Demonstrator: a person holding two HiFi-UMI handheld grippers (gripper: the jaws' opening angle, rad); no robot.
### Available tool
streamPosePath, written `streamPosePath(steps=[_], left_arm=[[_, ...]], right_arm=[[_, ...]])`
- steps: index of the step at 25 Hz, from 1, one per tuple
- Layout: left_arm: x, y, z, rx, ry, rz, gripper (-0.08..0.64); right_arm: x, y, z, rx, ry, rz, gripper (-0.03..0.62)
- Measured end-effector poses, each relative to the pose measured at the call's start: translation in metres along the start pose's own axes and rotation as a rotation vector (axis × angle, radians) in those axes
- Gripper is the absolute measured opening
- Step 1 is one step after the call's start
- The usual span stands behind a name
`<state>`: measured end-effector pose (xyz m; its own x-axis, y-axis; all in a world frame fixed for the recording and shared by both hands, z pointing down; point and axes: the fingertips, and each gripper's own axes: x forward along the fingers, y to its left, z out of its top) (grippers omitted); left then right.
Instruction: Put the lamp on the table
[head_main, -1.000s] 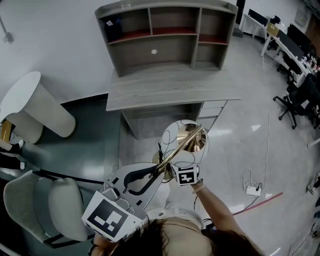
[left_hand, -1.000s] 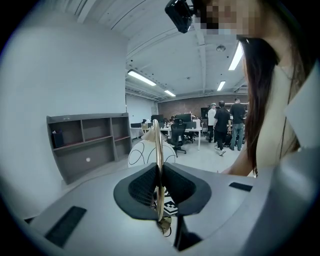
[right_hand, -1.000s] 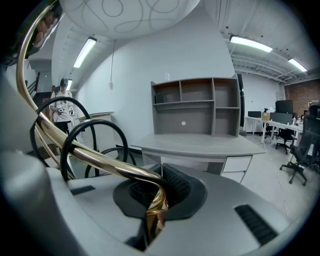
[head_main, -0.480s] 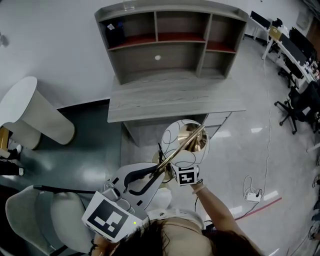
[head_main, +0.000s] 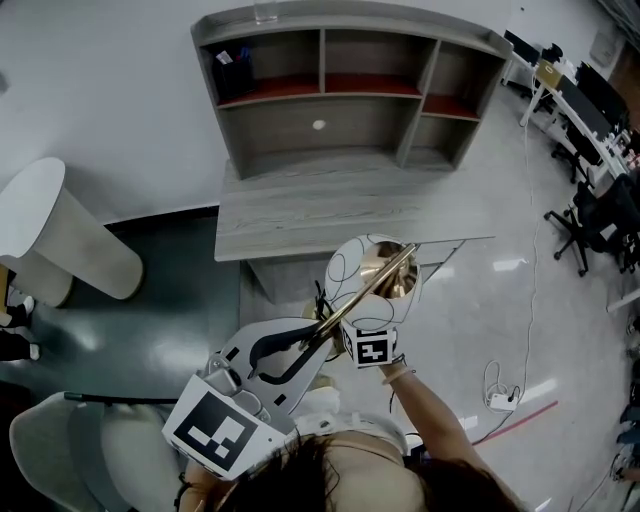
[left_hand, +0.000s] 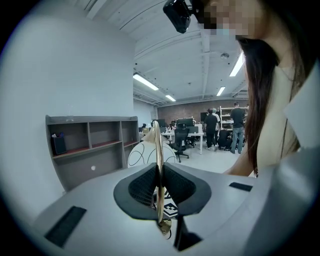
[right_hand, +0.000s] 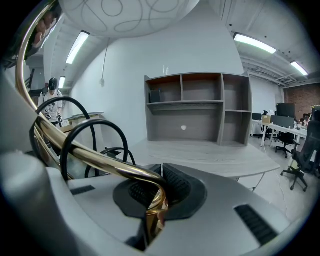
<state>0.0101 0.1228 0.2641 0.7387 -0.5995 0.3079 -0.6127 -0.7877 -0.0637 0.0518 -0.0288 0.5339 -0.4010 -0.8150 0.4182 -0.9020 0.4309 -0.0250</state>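
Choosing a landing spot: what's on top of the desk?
Only the shelf unit stands on the desk, at the back; the rest looks bare. The lamp hides part of the near edge.

Glossy brass lamp stem (head_main: 365, 292) — matt grey woodgrain table (head_main: 340, 205).

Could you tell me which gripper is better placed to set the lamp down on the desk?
Probably the right gripper: shut on the lamp near its globe, it is closer to the desk. The left gripper, also shut on the stem, sits farther back.
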Motion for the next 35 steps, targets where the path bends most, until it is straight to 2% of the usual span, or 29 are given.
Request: streamPosePath(steps=[14,35], left_arm=[[0.008,0.048,-0.004,-0.019,-0.001,0.017,0.046],[0.057,0.141,0.005,-0.084,0.006,0.159,0.046]], right_arm=[[0.041,0.005,0.012,-0.005,0.026,0.012,0.026],[0.143,-0.008,0.057,-0.048,0.031,0.131,0.026]])
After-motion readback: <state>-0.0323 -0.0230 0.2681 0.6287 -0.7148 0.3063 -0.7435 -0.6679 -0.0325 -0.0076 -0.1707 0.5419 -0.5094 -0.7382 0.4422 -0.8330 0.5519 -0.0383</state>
